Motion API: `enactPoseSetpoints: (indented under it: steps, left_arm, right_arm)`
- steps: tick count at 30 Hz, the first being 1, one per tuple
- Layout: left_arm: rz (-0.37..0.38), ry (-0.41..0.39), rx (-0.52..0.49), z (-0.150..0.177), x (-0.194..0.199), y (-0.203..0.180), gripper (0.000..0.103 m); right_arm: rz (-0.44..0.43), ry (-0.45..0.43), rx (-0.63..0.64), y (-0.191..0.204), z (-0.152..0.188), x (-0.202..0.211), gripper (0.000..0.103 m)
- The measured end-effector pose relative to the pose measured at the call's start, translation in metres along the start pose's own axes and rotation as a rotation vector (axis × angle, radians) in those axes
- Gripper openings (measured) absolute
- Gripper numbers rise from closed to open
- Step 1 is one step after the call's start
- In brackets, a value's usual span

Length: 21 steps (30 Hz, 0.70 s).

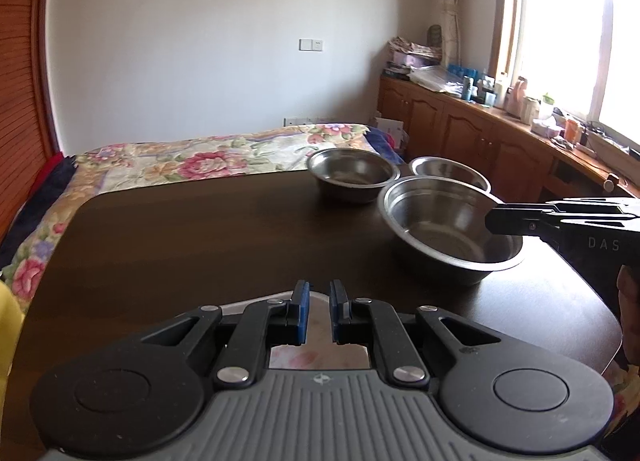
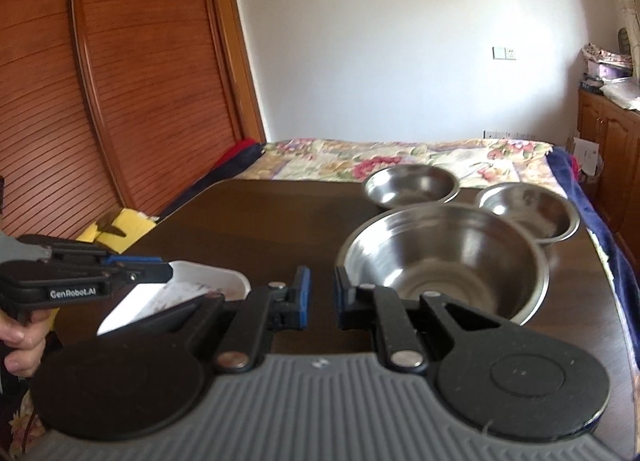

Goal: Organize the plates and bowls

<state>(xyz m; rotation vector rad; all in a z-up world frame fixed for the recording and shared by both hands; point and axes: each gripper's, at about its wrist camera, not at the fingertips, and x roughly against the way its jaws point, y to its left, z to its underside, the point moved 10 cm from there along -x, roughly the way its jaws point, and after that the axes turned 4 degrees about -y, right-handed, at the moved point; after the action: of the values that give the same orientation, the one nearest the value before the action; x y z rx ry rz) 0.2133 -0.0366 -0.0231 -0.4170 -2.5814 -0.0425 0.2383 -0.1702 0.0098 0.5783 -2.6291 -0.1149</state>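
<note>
Three steel bowls stand on the dark table. The large bowl is nearest, with two smaller bowls behind it. A white plate lies at the front left. My left gripper hovers over the plate with a narrow gap between its jaws, holding nothing. My right gripper is open, its tips at the large bowl's near rim.
A bed with a floral cover lies beyond the table. Wooden cabinets with clutter run along the right under the window. A wooden slatted wardrobe stands left. A yellow object sits off the table's left edge.
</note>
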Motion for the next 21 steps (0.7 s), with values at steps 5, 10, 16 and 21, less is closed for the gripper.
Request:
enactPoseSetpoints:
  steps: [5,10,16,21]
  left_arm:
    - [0.016,0.008,-0.018,-0.011,-0.017,-0.018,0.037]
    - [0.029,0.011,-0.033,-0.016,-0.03,-0.032,0.037]
    - [0.049,0.022,-0.032,-0.018,-0.047,-0.043,0.037]
    - [0.06,0.031,-0.016,-0.019,-0.061,-0.047,0.037]
  right_arm:
    - [0.028,-0.04,0.019,-0.02,-0.007,0.006,0.015]
    - [0.056,-0.066,0.029,-0.041,-0.009,0.01,0.015]
    - [0.085,-0.08,0.019,-0.064,-0.009,0.009,0.015]
    - [0.108,-0.077,0.003,-0.082,-0.006,0.006,0.015]
